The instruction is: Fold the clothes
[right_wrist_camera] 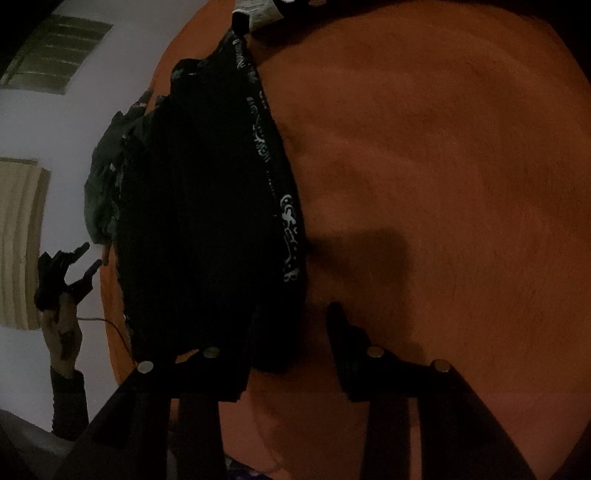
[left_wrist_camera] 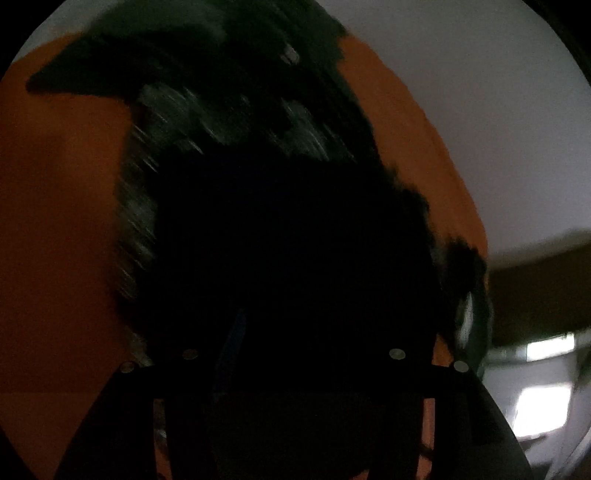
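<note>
A black garment with white paisley trim lies on an orange bedcover. My right gripper hovers at the garment's near corner, jaws apart. Its left finger overlaps the cloth edge and its right finger is over bare cover. A pale and black object at the garment's far end may be the left gripper. The left wrist view is dark and blurred. It shows the black garment stretching away over the orange cover. My left gripper is lost in a black mass of cloth.
The cover's edge runs along a white wall with a window and a beige panel. What looks like a dark-gloved hand and sleeve stands beyond that edge. White wall and bright patches lie to the right.
</note>
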`<state>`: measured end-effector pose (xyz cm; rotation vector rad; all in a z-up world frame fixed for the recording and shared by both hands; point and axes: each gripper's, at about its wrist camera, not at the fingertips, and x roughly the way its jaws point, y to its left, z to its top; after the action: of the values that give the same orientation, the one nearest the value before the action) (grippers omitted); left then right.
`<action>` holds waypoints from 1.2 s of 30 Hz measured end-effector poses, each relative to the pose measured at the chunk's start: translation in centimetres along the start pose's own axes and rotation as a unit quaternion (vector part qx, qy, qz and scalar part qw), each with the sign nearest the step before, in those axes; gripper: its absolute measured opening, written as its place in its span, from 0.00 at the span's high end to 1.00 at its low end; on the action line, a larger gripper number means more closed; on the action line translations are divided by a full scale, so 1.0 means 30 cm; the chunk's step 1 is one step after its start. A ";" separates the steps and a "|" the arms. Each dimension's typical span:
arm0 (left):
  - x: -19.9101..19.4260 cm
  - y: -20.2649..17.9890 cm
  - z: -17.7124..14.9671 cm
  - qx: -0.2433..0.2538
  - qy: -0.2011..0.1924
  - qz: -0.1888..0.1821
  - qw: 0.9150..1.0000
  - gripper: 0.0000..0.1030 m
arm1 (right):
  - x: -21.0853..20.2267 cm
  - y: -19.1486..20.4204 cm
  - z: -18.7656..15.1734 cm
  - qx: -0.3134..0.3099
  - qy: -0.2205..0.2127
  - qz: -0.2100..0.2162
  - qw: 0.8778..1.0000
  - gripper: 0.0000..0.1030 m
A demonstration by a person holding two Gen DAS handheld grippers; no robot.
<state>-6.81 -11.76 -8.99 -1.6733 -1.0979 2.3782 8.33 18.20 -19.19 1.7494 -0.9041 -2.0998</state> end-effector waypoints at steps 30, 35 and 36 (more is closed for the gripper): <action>0.229 -0.334 -0.620 0.322 0.123 0.152 0.927 0.45 | -0.002 -0.035 -0.038 0.051 0.007 0.028 0.998 0.65; 0.133 -0.465 -0.592 0.349 0.102 0.096 0.927 0.45 | 0.004 -0.037 -0.042 0.058 0.008 0.035 0.998 0.60; 0.123 -0.497 -0.593 0.354 0.101 0.078 0.926 0.45 | 0.007 -0.038 -0.044 0.059 0.007 0.036 0.998 0.57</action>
<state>1.22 10.21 -6.70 -1.6866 -0.0360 2.2035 9.74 18.57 -20.14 1.7573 -1.0909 -2.0231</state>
